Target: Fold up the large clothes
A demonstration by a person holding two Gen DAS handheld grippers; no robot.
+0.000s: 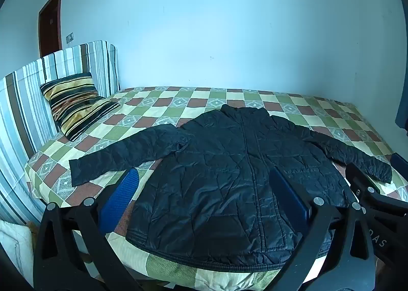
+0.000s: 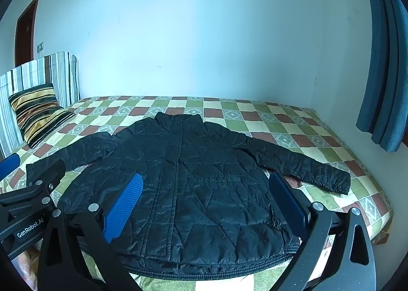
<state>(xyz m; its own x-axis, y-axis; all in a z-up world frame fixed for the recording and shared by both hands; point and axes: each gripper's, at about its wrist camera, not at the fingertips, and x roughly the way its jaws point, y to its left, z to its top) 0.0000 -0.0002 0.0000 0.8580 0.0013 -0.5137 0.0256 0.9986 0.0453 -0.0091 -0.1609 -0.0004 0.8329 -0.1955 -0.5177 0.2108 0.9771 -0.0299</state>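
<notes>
black jacket [image 1: 224, 168] beyond open jaws

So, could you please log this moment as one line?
jacket flat on bed, unfolded | left gripper open | right gripper open

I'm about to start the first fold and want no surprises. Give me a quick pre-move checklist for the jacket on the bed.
1. Black quilted jacket lies flat, front up, zip closed: ok.
2. Both sleeves spread outward, not tucked under: ok.
3. Left gripper jaws wide open, nothing held: ok.
4. Right gripper jaws wide open, nothing held: ok.
5. Striped pillow lies apart from the jacket: ok.
6. Hem at the near edge of the checked bedspread, secure from sliding off: cannot tell.
</notes>
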